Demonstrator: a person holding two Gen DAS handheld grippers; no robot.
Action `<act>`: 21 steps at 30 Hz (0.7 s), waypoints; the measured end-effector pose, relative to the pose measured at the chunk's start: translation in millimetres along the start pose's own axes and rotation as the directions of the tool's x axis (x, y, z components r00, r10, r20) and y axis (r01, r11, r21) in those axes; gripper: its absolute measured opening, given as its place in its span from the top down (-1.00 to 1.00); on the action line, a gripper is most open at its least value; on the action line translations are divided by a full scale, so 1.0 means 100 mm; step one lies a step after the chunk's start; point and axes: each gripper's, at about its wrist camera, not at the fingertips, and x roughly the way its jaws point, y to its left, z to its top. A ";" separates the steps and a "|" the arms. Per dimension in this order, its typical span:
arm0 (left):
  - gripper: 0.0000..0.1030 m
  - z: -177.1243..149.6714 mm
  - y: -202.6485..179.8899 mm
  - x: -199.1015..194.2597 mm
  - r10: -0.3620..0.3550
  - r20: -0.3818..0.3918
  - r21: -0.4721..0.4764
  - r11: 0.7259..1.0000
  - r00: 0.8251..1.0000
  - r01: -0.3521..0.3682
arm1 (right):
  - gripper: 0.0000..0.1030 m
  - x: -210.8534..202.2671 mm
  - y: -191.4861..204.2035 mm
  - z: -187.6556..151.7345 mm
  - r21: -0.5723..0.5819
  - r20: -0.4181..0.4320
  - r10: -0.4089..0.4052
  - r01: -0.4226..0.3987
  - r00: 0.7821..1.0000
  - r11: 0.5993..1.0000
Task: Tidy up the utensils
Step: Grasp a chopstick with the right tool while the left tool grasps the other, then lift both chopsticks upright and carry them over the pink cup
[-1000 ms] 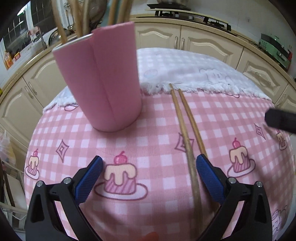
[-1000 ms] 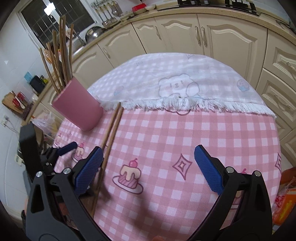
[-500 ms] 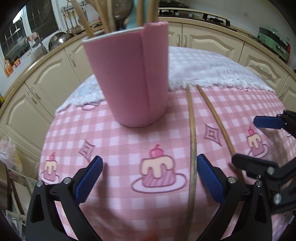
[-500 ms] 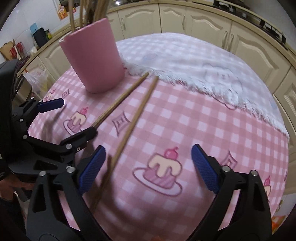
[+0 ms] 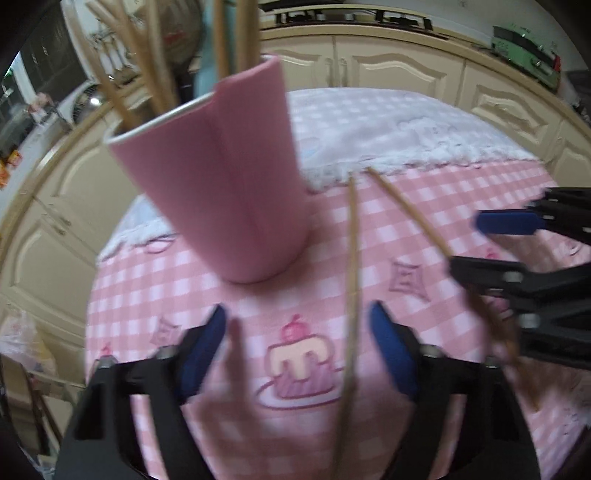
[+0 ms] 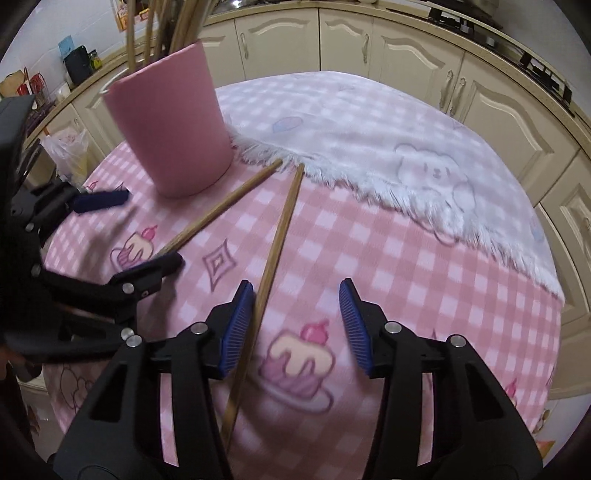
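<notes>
A pink holder point(image 5: 229, 192) point(image 6: 173, 129) stands on the pink checked tablecloth point(image 6: 369, 258) with several wooden chopsticks upright in it. Two loose chopsticks lie on the cloth, splayed in a V. One chopstick point(image 5: 352, 277) runs between my left gripper's point(image 5: 297, 350) fingers, nearer the right pad; the jaws are closing and neither pad presses it. The other chopstick point(image 6: 277, 251) lies between my right gripper's point(image 6: 295, 326) fingers, against the left pad; those jaws are closing too, the right pad still apart. Each gripper shows in the other's view: the right gripper point(image 5: 495, 247), the left gripper point(image 6: 129, 232).
A white fringed cloth point(image 6: 406, 155) with a bear print covers the table's far half. Cream kitchen cabinets point(image 6: 369, 48) curve round behind, with a stove point(image 5: 351, 18) on the counter. A plastic bag point(image 6: 66, 147) hangs beyond the table's left edge.
Both grippers' jaws have narrowed. The right gripper slid left until a chopstick lay between its fingers. The two chopsticks, once parallel, have spread apart at their near ends.
</notes>
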 end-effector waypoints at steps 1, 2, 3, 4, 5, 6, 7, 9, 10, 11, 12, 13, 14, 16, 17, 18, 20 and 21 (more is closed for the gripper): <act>-0.06 0.04 -0.01 0.01 -0.024 -0.010 0.000 1.000 1.000 0.024 | 0.07 0.03 0.01 0.05 -0.006 -0.006 -0.004 0.004 1.000 1.000; 0.10 0.07 -0.04 0.01 -0.034 -0.015 0.006 0.999 0.999 0.034 | 0.08 0.07 0.02 0.12 -0.015 -0.014 -0.008 0.008 1.000 1.000; 0.28 0.10 -0.08 0.02 -0.040 -0.017 0.012 0.999 0.999 0.041 | 0.11 0.11 0.03 0.17 -0.018 -0.018 -0.010 0.010 1.000 1.000; 0.38 0.13 -0.11 0.03 -0.057 -0.021 0.020 0.998 0.998 0.057 | 0.28 0.15 0.04 0.23 -0.024 -0.021 -0.019 0.018 1.000 1.000; 0.61 0.15 -0.14 0.03 -0.079 -0.024 0.024 0.997 0.997 0.080 | 0.38 0.17 0.05 0.27 -0.035 -0.019 -0.033 0.033 0.999 0.999; 0.84 0.17 -0.17 0.04 -0.093 -0.027 0.027 0.995 0.995 0.093 | 0.59 0.19 0.06 0.30 -0.038 -0.021 -0.035 0.034 0.999 0.999; 0.88 0.19 -0.19 0.04 -0.105 -0.030 0.031 0.994 0.994 0.106 | 0.83 0.20 0.07 0.33 -0.043 -0.026 -0.023 0.022 0.999 0.999; 0.89 0.19 -0.24 0.05 -0.092 -0.031 0.041 0.995 0.995 0.093 | 0.88 0.19 0.10 0.33 -0.063 -0.038 0.003 -0.005 0.999 0.998; 0.89 0.18 -0.24 0.04 -0.093 -0.029 0.037 0.995 0.995 0.094 | 0.88 0.18 0.09 0.30 -0.066 -0.037 0.016 -0.019 0.999 0.998; 0.89 0.17 -0.23 0.03 -0.098 -0.025 0.028 0.995 0.995 0.098 | 0.89 0.16 0.04 0.27 -0.046 -0.032 0.051 -0.052 0.998 0.998; 0.89 0.15 -0.22 0.01 -0.105 -0.021 0.015 0.994 0.994 0.105 | 0.89 0.14 0.01 0.25 -0.025 -0.025 0.078 -0.079 0.997 0.997; 0.89 0.12 -0.21 0.00 -0.109 -0.015 0.006 0.994 0.994 0.109 | 0.89 0.11 -0.05 0.21 -0.003 -0.011 0.099 -0.099 0.995 0.995; 0.89 0.09 -0.20 -0.03 -0.114 -0.004 -0.005 0.993 0.993 0.114 | 0.89 0.07 -0.08 0.18 0.012 0.002 0.114 -0.114 0.994 0.993; 0.89 0.06 -0.19 -0.10 -0.129 0.023 -0.024 0.991 0.991 0.129 | 0.89 -0.01 -0.18 0.12 0.050 0.037 0.171 -0.173 0.984 0.984; 0.89 0.04 -0.17 -0.13 -0.136 0.036 -0.031 0.990 0.990 0.137 | 0.89 -0.07 -0.23 0.08 0.064 0.063 0.191 -0.195 0.980 0.979; 0.89 0.03 -0.18 -0.17 -0.145 0.050 -0.041 0.988 0.988 0.147 | 0.89 -0.12 -0.26 0.08 0.071 0.080 0.203 -0.209 0.976 0.975; 0.89 0.00 -0.14 -0.30 -0.159 0.099 -0.067 0.984 0.982 0.166 | 0.89 -0.25 -0.35 0.05 0.100 0.130 0.260 -0.274 0.957 0.957; 0.89 0.01 -0.15 -0.37 -0.159 0.131 -0.077 0.982 0.978 0.170 | 0.89 -0.30 -0.37 0.05 0.109 0.150 0.275 -0.293 0.949 0.950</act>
